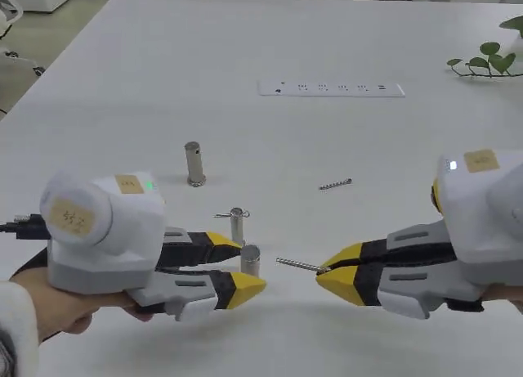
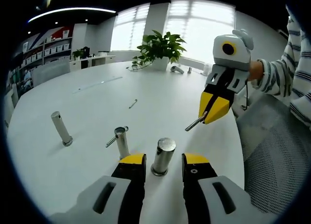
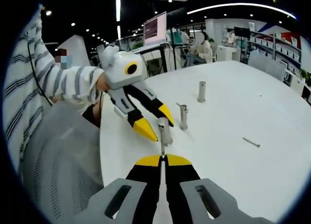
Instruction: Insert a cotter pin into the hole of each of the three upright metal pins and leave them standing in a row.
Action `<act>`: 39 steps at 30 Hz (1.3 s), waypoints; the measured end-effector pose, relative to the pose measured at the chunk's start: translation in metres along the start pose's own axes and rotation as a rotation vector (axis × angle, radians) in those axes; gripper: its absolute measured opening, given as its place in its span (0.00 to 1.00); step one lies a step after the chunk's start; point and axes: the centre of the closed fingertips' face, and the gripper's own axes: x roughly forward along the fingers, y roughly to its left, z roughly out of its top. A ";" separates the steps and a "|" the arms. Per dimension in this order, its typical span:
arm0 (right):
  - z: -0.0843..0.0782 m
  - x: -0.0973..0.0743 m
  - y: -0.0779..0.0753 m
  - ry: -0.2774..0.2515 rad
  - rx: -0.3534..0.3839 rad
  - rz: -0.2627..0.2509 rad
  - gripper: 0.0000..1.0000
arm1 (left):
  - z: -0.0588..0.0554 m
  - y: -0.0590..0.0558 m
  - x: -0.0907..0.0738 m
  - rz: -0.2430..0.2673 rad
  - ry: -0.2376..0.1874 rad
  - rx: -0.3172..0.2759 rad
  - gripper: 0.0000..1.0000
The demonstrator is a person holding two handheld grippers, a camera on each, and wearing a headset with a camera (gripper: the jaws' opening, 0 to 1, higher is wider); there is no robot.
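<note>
Your far pin [image 1: 194,163] and near pin [image 1: 250,261] stood bare, middle pin [image 1: 237,226] carried a cotter [image 1: 231,215]; loose cotter [image 1: 335,184] lay flat, held cotter [image 1: 298,265] pointed at the near pin.

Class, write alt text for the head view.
The right claw aims its cotter pin at the nearest metal pin, which the open left claw flanks. The middle pin behind already carries one; the far pin is bare.

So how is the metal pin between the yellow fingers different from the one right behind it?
The middle pin has a cotter pin through its top; the near pin has none. The near pin stands between the open fingers of the left gripper; the middle pin stands free. Both are upright and silvery.
</note>
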 end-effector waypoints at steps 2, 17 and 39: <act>-0.002 0.002 0.000 0.011 -0.002 -0.005 0.03 | -0.001 0.001 0.001 -0.001 -0.004 -0.009 0.27; -0.001 0.013 0.001 0.002 0.035 -0.039 0.03 | -0.012 0.003 0.005 0.005 0.026 0.037 0.18; 0.000 0.018 0.001 -0.015 0.040 -0.070 0.03 | -0.013 0.003 0.006 0.122 0.047 0.057 0.12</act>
